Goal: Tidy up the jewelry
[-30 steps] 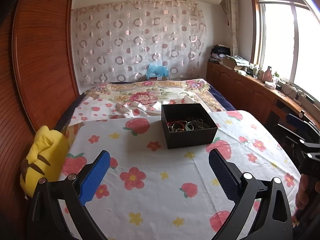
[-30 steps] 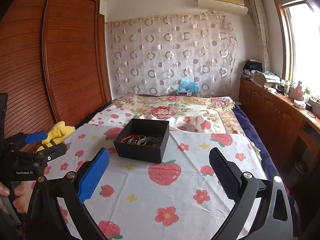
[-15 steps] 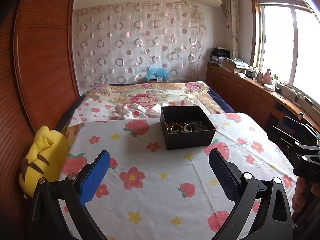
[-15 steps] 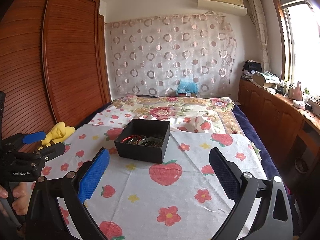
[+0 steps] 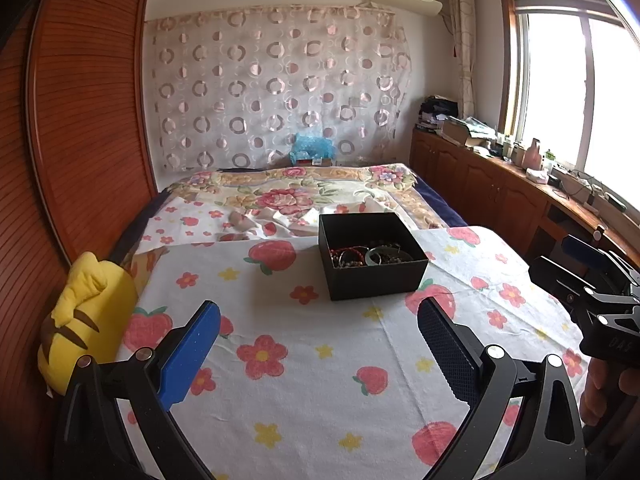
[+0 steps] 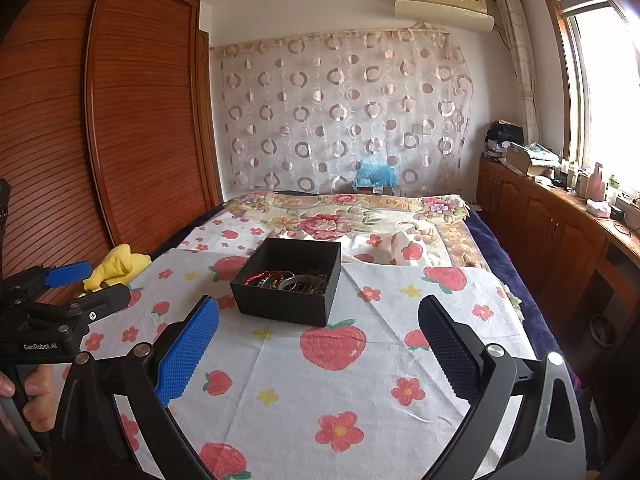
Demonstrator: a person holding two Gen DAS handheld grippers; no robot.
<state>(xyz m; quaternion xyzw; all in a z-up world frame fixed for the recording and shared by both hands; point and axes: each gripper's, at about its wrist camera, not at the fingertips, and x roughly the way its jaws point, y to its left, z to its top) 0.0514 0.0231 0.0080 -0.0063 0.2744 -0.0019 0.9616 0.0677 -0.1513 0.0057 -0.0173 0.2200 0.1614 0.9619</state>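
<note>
A bed fills the room, spread with a white cloth [image 5: 304, 364] printed with strawberries and flowers, laid over a floral blanket [image 5: 288, 192] toward the far end. A yellow plush toy [image 5: 80, 312] lies at the bed's left edge against the slatted wooden wardrobe [image 5: 80, 120]. A sheer curtain with ring patterns [image 6: 340, 112] hangs on the far wall under an air conditioner [image 6: 440, 0], and a small blue bundle [image 6: 376, 174] sits at the head of the bed. Wooden cabinets [image 5: 488, 196] cluttered with bottles and papers run under the window on the right. Nothing lies on the cloth between either gripper and the box.

The left gripper [image 5: 318, 346] hovers low over the near part of the cloth, pointing forward along the bed, its blue-padded fingers [image 5: 192, 348] spread wide and holding nothing. The right gripper [image 6: 318, 346] is held at much the same height just to its right, fingers likewise wide apart and empty. Each shows at the edge of the other's view: the right one at the far right of the left camera, the left one at the far left of the right camera, with the person's left hand [image 6: 36, 396] wrapped round its handle.

The black box [image 5: 370, 254] stands open on the cloth, ahead of both grippers and apart from them. Inside it lies a tangle of jewelry [image 5: 368, 256]: red cord bracelets, dark beaded strands and a pale green bangle [image 5: 374, 257], all heaped together toward the near side of the box.
</note>
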